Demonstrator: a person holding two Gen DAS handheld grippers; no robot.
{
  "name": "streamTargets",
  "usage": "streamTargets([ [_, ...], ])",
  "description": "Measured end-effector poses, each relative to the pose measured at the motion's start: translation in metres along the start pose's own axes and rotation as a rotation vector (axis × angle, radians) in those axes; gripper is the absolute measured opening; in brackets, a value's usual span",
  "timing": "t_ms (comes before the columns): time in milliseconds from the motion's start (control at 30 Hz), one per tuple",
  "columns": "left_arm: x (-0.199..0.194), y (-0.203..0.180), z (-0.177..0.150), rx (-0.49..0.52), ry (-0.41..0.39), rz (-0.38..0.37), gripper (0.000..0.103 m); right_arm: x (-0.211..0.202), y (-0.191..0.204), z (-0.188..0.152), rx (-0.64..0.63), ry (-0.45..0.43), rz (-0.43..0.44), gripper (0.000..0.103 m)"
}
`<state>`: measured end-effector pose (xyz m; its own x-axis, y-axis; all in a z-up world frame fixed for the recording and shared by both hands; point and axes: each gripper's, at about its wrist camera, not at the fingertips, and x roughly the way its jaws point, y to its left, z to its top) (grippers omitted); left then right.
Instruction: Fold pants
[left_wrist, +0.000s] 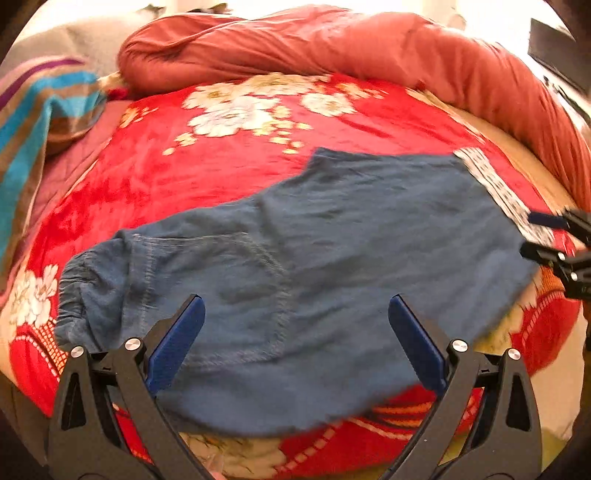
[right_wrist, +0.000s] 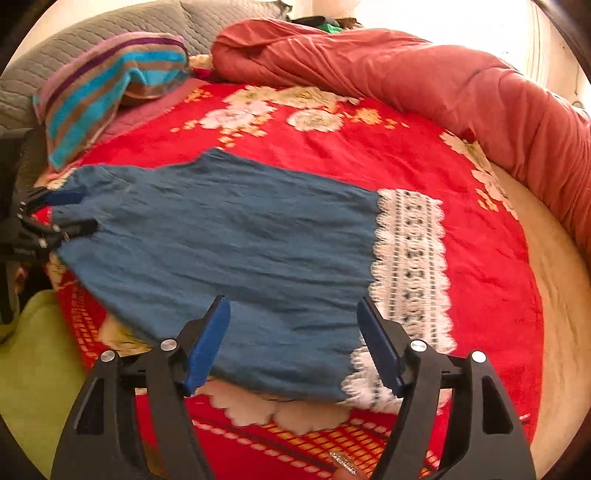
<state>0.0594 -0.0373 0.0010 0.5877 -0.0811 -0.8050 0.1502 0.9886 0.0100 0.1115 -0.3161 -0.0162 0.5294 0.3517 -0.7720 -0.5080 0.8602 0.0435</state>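
Blue denim pants (left_wrist: 295, 258) with a white lace hem (right_wrist: 413, 258) lie flat on a red floral blanket (left_wrist: 184, 177). My left gripper (left_wrist: 295, 306) is open, its blue pads either side of the back pocket near the waist end, just above the cloth. My right gripper (right_wrist: 293, 306) is open over the hem end of the pants (right_wrist: 240, 240), beside the lace. Each gripper shows at the edge of the other's view: the right one in the left wrist view (left_wrist: 554, 240), the left one in the right wrist view (right_wrist: 55, 218).
A rolled salmon-red quilt (left_wrist: 332, 44) curves along the back and right of the bed. A striped towel (right_wrist: 110, 85) and a grey pillow (right_wrist: 92, 26) lie at the back left. A yellow-green cloth (right_wrist: 33, 350) is at the front left.
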Motion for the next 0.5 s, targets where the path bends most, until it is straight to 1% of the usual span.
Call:
streamTargets([
  [100, 0.001, -0.012, -0.006, 0.038, 0.030, -0.014, 0.093, 0.000, 0.014, -0.001, -0.013, 0.002, 0.034, 0.070],
  [233, 0.016, -0.017, -0.016, 0.067, 0.095, 0.002, 0.093, 0.007, 0.031, -0.004, -0.034, 0.017, 0.062, 0.070],
  [267, 0.018, -0.018, -0.018, 0.069, 0.101, 0.006, 0.093, 0.011, 0.034, -0.005, -0.036, 0.032, 0.061, 0.070],
  [400, 0.023, -0.019, -0.022, 0.084, 0.117, 0.016, 0.093, 0.024, 0.032, -0.013, -0.019, 0.098, 0.025, 0.070],
  [500, 0.025, -0.019, -0.024, 0.084, 0.123, 0.008, 0.093, 0.028, 0.020, -0.021, 0.046, 0.119, 0.041, 0.071],
])
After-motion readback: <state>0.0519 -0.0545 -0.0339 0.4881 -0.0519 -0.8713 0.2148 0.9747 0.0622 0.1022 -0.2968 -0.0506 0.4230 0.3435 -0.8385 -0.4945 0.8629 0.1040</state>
